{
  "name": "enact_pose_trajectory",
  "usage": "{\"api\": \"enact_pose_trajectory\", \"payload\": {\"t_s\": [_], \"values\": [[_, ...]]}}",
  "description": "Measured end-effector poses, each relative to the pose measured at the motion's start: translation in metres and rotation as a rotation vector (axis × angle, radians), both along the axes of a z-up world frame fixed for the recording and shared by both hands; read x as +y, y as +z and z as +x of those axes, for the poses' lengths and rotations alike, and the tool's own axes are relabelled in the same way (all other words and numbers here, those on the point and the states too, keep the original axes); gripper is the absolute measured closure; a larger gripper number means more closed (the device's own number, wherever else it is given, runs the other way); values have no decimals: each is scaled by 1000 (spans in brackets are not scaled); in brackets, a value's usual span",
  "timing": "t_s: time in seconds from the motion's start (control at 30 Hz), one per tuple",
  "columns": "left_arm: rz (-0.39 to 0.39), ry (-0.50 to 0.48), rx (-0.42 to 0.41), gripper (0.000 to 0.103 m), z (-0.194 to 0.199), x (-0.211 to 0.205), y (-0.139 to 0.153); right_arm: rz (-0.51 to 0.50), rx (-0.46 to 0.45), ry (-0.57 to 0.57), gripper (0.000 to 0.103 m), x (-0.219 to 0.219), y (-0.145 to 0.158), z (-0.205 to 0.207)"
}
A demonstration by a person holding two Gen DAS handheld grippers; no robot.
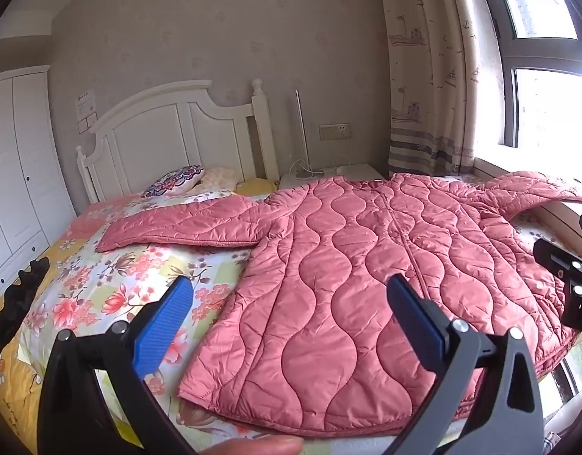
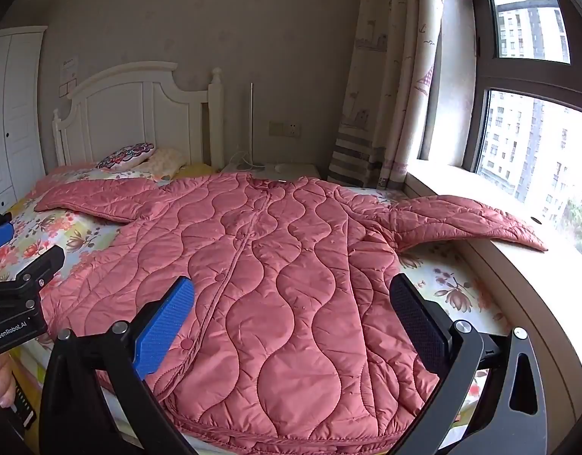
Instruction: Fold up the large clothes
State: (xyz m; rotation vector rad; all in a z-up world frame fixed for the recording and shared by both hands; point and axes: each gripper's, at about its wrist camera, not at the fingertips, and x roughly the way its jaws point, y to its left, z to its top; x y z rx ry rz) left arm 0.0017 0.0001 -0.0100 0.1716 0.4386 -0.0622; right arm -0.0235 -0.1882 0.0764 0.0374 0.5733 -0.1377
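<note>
pink quilted coat [image 1: 359,265] lies flat and front-up on the bed [image 1: 113,276], spread across its floral sheet; its long axis runs from the hem at the near edge of the mattress up to the collar at the far side, toward the white headboard [image 1: 169,129] and the small white nightstand [image 1: 351,172]; a closed front placket with round snaps runs straight along that axis; one sleeve [image 1: 177,227] stretches out sideways over the sheet toward the wardrobe [image 1: 14,174], the other sleeve [image 2: 469,220] reaches the opposite way and rests up on the pale stone window ledge [image 2: 518,265]; the fabric is smooth and faintly shiny, puffy, stitched in wavy lines that make rounded hourglass pockets, with fine creases; the hem edge is bound with a plain stitched seam; the sheet is matte cotton-like cloth printed with pink and yellow flowers; a patterned cushion [image 1: 175,180] sits by the headboard; a printed curtain [image 1: 427,76] hangs beside the window; left gripper [image 1: 287,326] hovers over the coat's near corner with its jaws spread wide, nothing between them, blue ribbed pads [image 1: 162,330] on black angular arms; right gripper [image 2: 291,326] likewise stands wide apart above the lower part of the coat, gripping nothing.
</note>
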Motion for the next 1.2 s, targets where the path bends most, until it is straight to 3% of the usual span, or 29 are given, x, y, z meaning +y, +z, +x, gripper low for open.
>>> {"api": "enact_pose_trajectory", "payload": {"t_s": [1.2], "values": [[-2,-6,15,2,0,-2,-5,28,37,3,4,-2,-9,5]]}}
